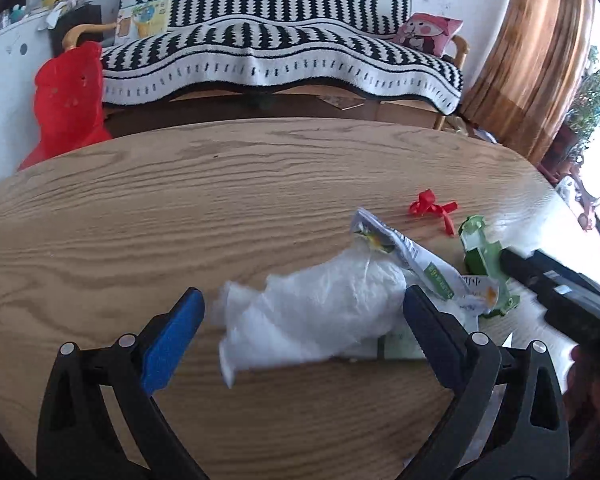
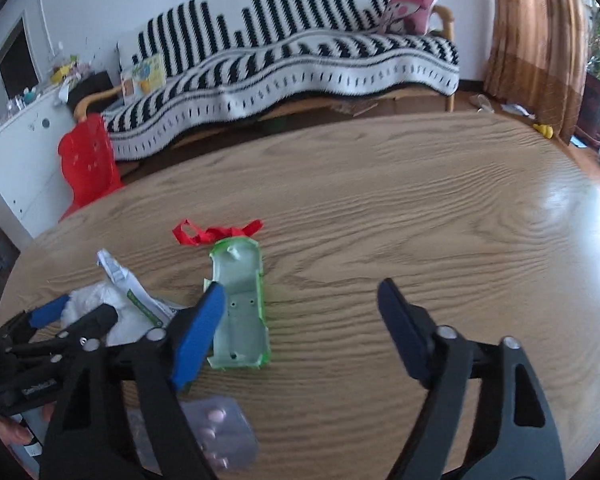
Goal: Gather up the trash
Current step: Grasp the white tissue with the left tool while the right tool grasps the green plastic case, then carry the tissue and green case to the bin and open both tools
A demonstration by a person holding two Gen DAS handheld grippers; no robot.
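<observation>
Trash lies on the wooden table [image 1: 180, 208]. A crumpled white tissue [image 1: 312, 308] sits between the open jaws of my left gripper [image 1: 304, 316], not clamped. A silver and green wrapper [image 1: 412, 260] lies behind it. A green plastic tray [image 2: 242, 304] lies flat just inside the left finger of my open right gripper [image 2: 300, 312]. A red ribbon [image 2: 216, 233] lies beyond the tray. A blister pack of pink pills [image 2: 220, 432] lies under the right gripper. The left gripper [image 2: 72, 316] shows at the left of the right wrist view.
A sofa with a black and white striped blanket [image 1: 280, 60] stands behind the table. A red plastic chair [image 1: 68, 104] is at the left. A brown curtain [image 1: 540, 60] hangs at the right. The right gripper's black body [image 1: 556, 284] is close at the right.
</observation>
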